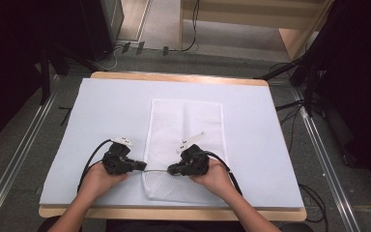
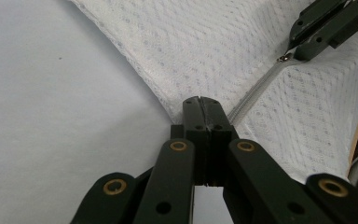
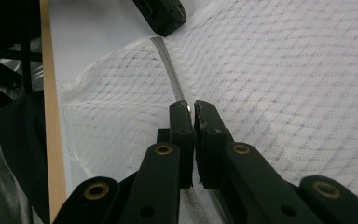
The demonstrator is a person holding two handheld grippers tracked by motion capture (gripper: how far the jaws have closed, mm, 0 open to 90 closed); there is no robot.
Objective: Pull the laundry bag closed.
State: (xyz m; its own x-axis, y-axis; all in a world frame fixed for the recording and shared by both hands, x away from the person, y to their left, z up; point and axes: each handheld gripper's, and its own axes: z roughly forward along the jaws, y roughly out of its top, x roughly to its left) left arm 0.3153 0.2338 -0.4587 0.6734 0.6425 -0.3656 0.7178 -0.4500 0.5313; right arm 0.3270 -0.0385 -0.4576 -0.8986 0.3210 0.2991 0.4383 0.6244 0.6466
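One white mesh bag [image 1: 186, 140] with one zipper [image 2: 256, 91] lies on one surface [image 1: 101, 111]. Two claws work at it: a left claw [image 1: 144, 166] and a right claw [image 1: 170, 169].

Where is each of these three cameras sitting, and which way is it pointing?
High view: above the person's side of the table, looking forward and down at the mesh bag; forearms, hands and both grippers show.
Left gripper view: rides the left gripper, looking along its shut jaws at the bag's edge where the zipper ends.
Right gripper view: rides the right gripper, looking along its jaws shut on the zipper pull.
Shared: both gripper views show the zipper and the other gripper at its far end.
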